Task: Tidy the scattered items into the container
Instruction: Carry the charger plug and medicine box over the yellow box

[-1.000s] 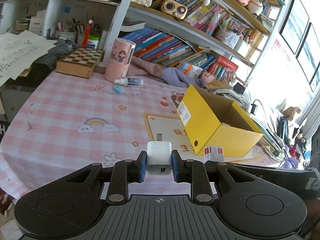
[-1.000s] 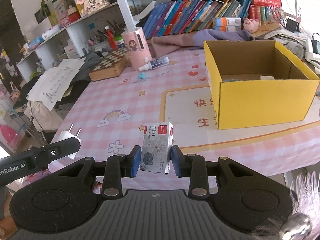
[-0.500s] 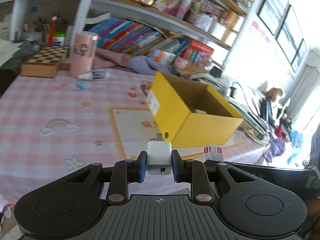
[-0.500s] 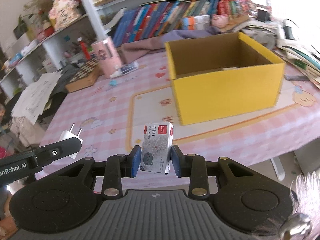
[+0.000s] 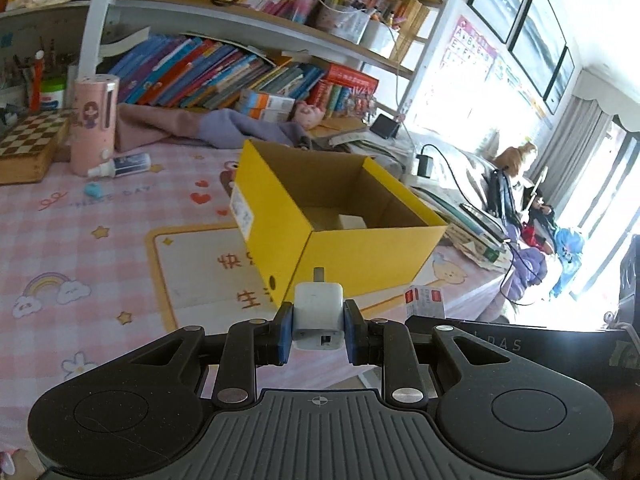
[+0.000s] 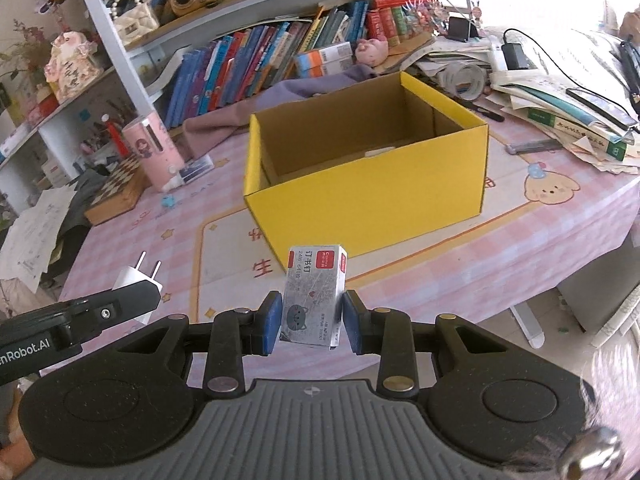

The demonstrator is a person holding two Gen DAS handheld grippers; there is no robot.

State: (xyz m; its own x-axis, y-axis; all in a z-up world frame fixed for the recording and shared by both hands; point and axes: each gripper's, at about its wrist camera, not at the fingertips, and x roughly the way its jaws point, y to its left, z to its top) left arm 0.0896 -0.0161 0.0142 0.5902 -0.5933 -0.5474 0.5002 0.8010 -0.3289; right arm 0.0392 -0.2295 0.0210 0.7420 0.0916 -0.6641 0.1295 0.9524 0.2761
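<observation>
Left gripper (image 5: 318, 330) clenched on one white charger plug (image 5: 319, 314); right gripper (image 6: 310, 326) clenched on one staple box (image 6: 314, 294); one open yellow box (image 6: 372, 184) ahead of both, nothing between; one white item inside; beyond-left: one pink cylinder (image 6: 154, 152), one small bottle (image 5: 122, 165), one chessboard (image 5: 28, 144).

Staple box (image 6: 312, 294) — "订书钉" (red label); left hand-held gripper (image 6: 138, 298) — "nRobot.AI".

Right claw (image 6: 313, 322) clamps a staple box (image 6: 313, 298), hanging above the pink surface (image 6: 520, 236) short of the yellow box (image 6: 368, 196). At left, the left claw (image 6: 132, 300) pinches a white plug (image 6: 138, 284).
</observation>
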